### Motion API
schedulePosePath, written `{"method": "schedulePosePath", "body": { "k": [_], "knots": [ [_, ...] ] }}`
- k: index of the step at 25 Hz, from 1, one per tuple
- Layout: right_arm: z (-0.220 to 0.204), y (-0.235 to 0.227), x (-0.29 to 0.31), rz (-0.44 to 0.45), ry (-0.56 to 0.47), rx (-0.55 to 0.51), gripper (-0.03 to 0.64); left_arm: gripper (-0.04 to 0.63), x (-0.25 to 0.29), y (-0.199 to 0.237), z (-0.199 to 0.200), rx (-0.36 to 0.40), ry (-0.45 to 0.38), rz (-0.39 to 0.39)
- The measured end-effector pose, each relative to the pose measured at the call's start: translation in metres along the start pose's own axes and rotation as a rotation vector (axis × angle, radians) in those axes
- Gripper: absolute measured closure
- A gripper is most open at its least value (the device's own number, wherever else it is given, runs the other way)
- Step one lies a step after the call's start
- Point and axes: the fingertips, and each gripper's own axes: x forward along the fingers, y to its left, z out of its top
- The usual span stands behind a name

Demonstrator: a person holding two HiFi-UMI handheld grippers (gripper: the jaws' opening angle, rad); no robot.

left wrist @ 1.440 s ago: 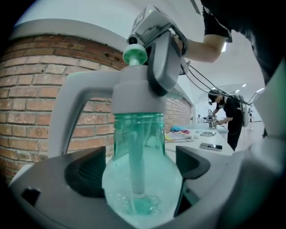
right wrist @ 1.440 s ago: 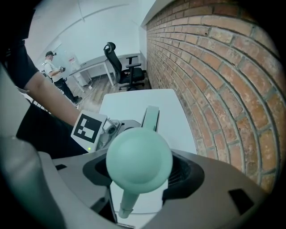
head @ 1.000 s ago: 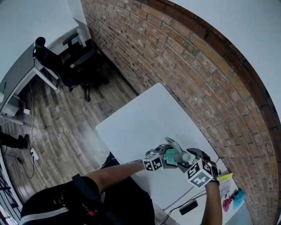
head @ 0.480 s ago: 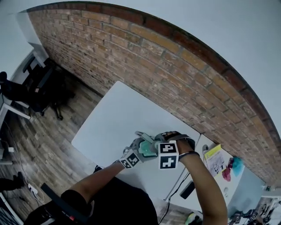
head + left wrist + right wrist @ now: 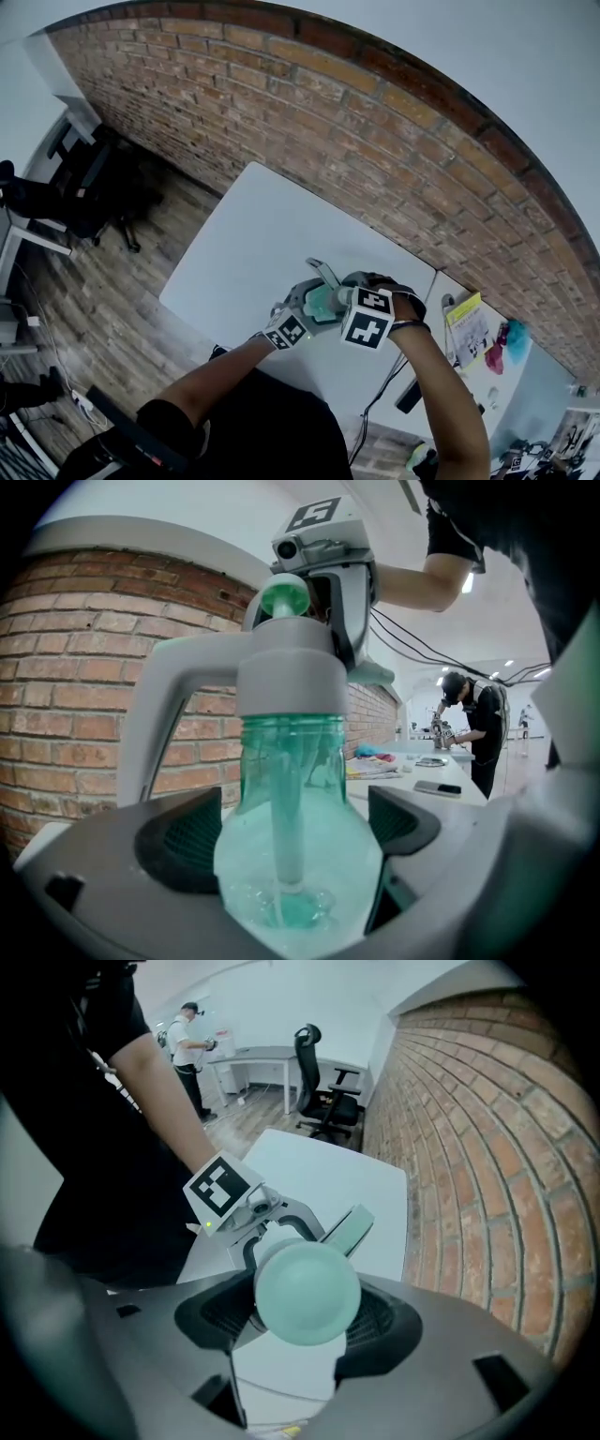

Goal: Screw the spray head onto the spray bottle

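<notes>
Jaws of the left gripper (image 5: 286,836) were clamped on the lower body of the translucent green spray bottle (image 5: 292,761), one dark pad pressed against each side, and held it upright above the white table (image 5: 253,244). A dip tube ran down inside the bottle to a little liquid at the bottom. On the neck sat the grey spray head (image 5: 281,677), its trigger arm sweeping down towards the left of the left gripper view. From above, the right gripper (image 5: 305,1316) pointed steeply down with its jaws closed on the rounded green top of the spray head. Beyond the two grippers the table ran alongside a red brick wall (image 5: 487,1147), and a black office chair (image 5: 323,1091) stood past its far end.
</notes>
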Motion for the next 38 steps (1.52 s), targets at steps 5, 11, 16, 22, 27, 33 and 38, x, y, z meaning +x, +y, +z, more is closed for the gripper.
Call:
{"method": "schedulePosePath", "body": {
  "k": [5,11,16,22,27,33,38],
  "knots": [
    [-0.007,0.000,-0.003,-0.008,-0.021,0.133,0.339,0.109,0.006,-0.004,0.002,-0.005,-0.005,-0.007],
    [-0.004,-0.001,-0.003,-0.030,-0.017,0.239,0.337,0.109,0.003,-0.004,0.002,0.002,-0.008,-0.005],
    [-0.003,-0.004,-0.003,-0.044,-0.029,0.355,0.337,0.109,0.002,-0.003,0.002,0.000,-0.015,0.005],
    [-0.005,0.000,-0.005,-0.032,-0.055,0.336,0.337,0.109,0.002,-0.003,0.004,-0.003,-0.018,-0.005],
    [0.005,0.002,-0.031,-0.009,-0.109,0.230,0.336,0.109,0.000,-0.003,0.004,-0.007,-0.018,-0.001],
    [-0.001,0.009,-0.051,0.043,-0.071,-0.039,0.337,0.109,0.001,-0.003,0.003,-0.011,-0.020,-0.004],
    [0.000,0.009,-0.046,0.016,-0.037,-0.278,0.337,0.109,0.002,-0.002,0.003,-0.015,-0.020,-0.004]
  ]
}}
